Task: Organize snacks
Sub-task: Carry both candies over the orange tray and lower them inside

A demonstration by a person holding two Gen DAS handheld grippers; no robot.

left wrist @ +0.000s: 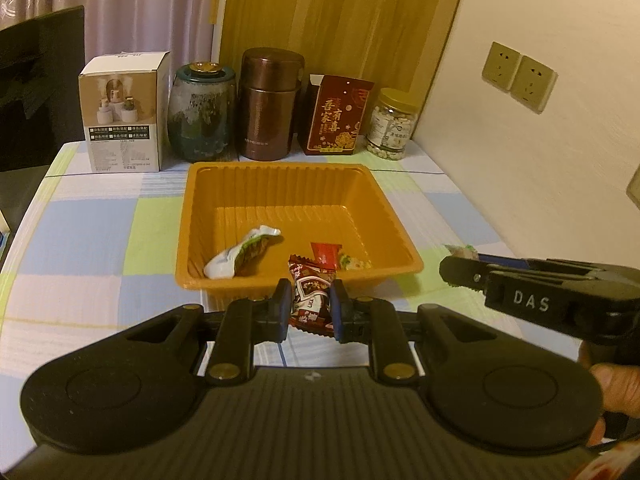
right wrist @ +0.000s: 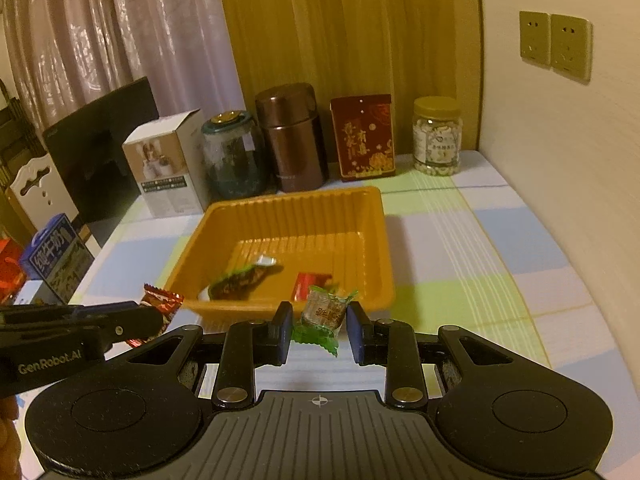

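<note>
A checked-cloth table (left wrist: 100, 240) carries an orange tray (left wrist: 300, 172), a white box (left wrist: 124, 112), three jars and a red box (left wrist: 336, 116).

A dim room, warm artificial light, table pushed against the wall

A pastel checked tablecloth (left wrist: 92, 236) covers the table, which meets a cream wall (left wrist: 532, 184) on the right carrying two beige sockets (right wrist: 555, 45). Behind the table stands a wood-grain panel (right wrist: 352, 28), with pale patterned curtains (right wrist: 120, 28) to its left. A dark screen (right wrist: 100, 148) stands at the table's left edge, and a white carved chair back (right wrist: 38, 188) shows beyond it.
</note>
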